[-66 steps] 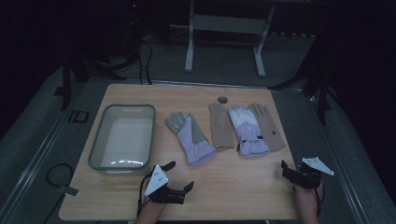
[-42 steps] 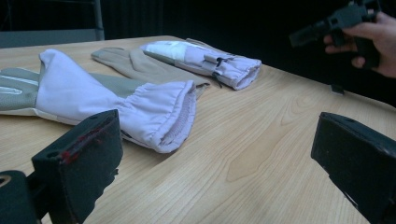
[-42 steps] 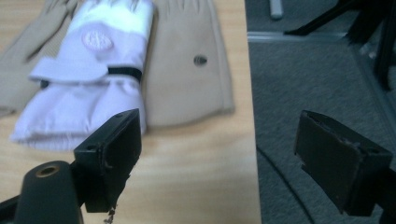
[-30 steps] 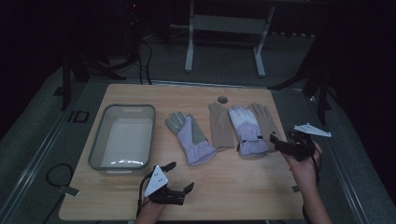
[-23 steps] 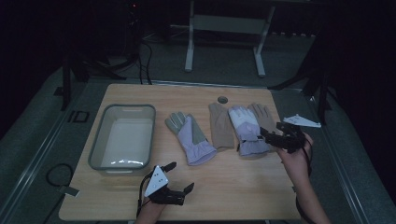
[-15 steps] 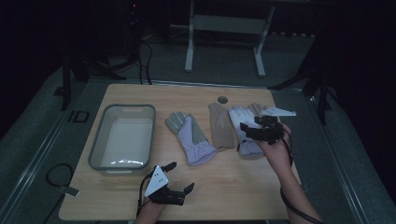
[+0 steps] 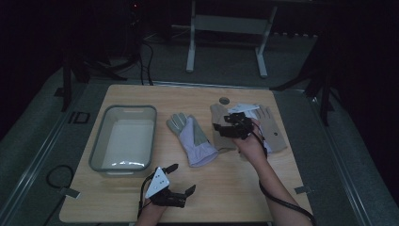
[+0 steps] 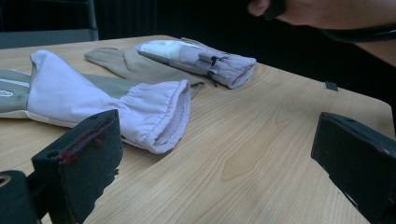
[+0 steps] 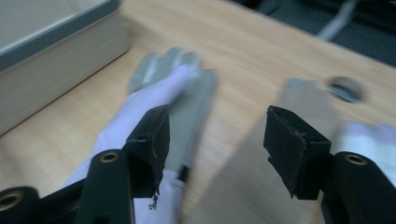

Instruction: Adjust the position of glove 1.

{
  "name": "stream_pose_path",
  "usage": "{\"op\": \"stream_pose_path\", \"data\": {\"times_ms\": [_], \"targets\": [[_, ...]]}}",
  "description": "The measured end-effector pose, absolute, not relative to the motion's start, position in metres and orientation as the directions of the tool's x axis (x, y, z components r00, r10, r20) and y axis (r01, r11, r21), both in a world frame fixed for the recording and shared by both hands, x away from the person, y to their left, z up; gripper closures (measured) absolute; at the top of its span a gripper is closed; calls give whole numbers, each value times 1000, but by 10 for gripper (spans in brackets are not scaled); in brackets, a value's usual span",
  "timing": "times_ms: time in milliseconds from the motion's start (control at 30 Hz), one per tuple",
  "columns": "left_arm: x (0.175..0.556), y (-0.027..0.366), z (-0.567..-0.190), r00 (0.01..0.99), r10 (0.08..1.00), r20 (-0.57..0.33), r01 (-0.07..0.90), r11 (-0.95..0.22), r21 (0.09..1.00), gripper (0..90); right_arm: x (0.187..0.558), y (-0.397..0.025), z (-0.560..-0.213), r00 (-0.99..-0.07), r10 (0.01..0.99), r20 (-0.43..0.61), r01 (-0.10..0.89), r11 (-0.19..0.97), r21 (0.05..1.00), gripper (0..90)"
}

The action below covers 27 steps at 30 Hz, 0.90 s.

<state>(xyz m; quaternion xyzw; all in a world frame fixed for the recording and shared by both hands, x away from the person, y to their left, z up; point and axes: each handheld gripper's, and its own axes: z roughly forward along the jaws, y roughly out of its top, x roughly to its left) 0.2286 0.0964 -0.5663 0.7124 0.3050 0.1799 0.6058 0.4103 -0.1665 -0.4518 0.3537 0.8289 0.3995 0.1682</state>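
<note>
Dark lab: lone table (image 7: 235, 188), floor cables (image 7: 146, 56)

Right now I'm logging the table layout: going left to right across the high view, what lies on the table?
Grey bin → left gripper, at the near edge → grey-and-lilac glove → right gripper, held over the tan glove at the right.
</note>
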Motion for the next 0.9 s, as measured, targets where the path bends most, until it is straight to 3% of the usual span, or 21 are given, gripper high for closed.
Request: {"op": "stream_pose_path", "data": {"times_ms": [100, 333, 500, 800, 900], "targets": [[229, 97, -566, 749, 652, -120, 219, -73, 973, 21, 418, -144, -467, -748, 664, 4, 445, 497, 745, 418], [229, 96, -566, 749, 652, -119, 218, -73, 973, 21, 428, -119, -490, -759, 650, 25, 473, 525, 708, 463], [228, 95, -566, 750, 652, -112, 215, -80, 973, 21, 434, -106, -514, -753, 658, 9, 493, 555, 670, 551], [228, 96, -566, 744, 658, -116, 219, -76, 973, 21, 437, -94, -539, -780, 626, -11, 488, 620, 614, 556], [228, 95, -566, 745, 658, -110, 215, -81, 973, 21, 437, -97, -542, -780, 625, 6, 489, 605, 629, 653]]}}
